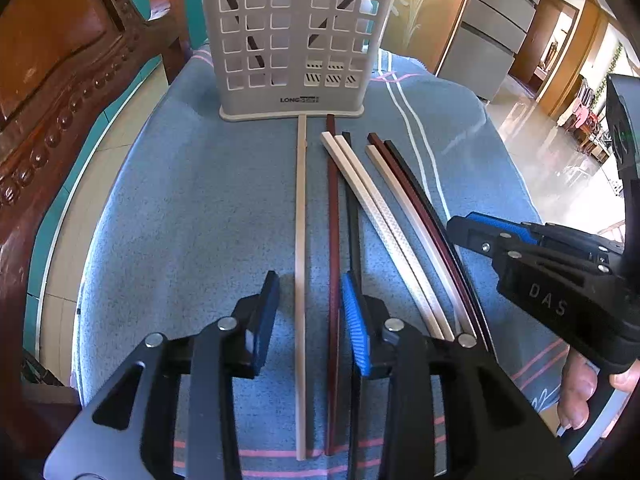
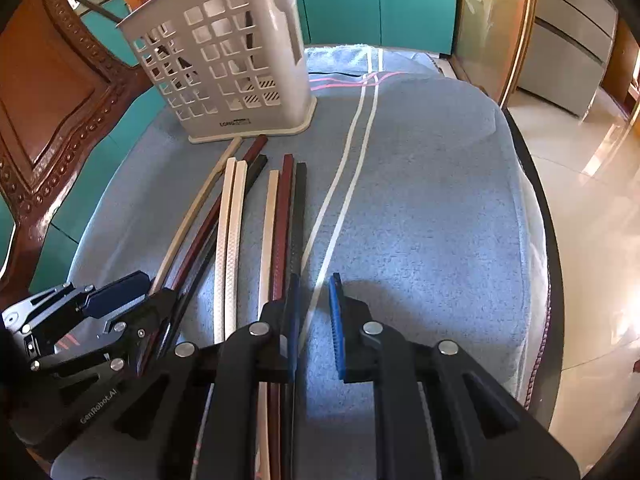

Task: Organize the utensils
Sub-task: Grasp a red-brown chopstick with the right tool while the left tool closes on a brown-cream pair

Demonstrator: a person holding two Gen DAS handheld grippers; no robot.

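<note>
Several chopsticks lie side by side on a blue towel (image 1: 180, 208). From the left: a beige chopstick (image 1: 301, 240), a dark red chopstick (image 1: 333, 220), a black one (image 1: 354, 220), two white ones (image 1: 376, 208), then a cream, red and black group (image 2: 282, 220). A white perforated utensil holder (image 1: 292, 40) stands upright at their far ends, with dark chopsticks showing through its holes. My left gripper (image 1: 310, 312) is open, straddling the near ends of the beige and dark red chopsticks. My right gripper (image 2: 315, 312) is open just right of the cream, red and black group, with only towel between its fingers.
A carved wooden chair back (image 1: 60, 80) rises on the left, with teal cabinets (image 2: 380, 0) behind. The towel's right edge (image 2: 536, 240) drops to a shiny tiled floor (image 2: 592, 200). A person's fingers (image 1: 580, 392) hold the right gripper's handle.
</note>
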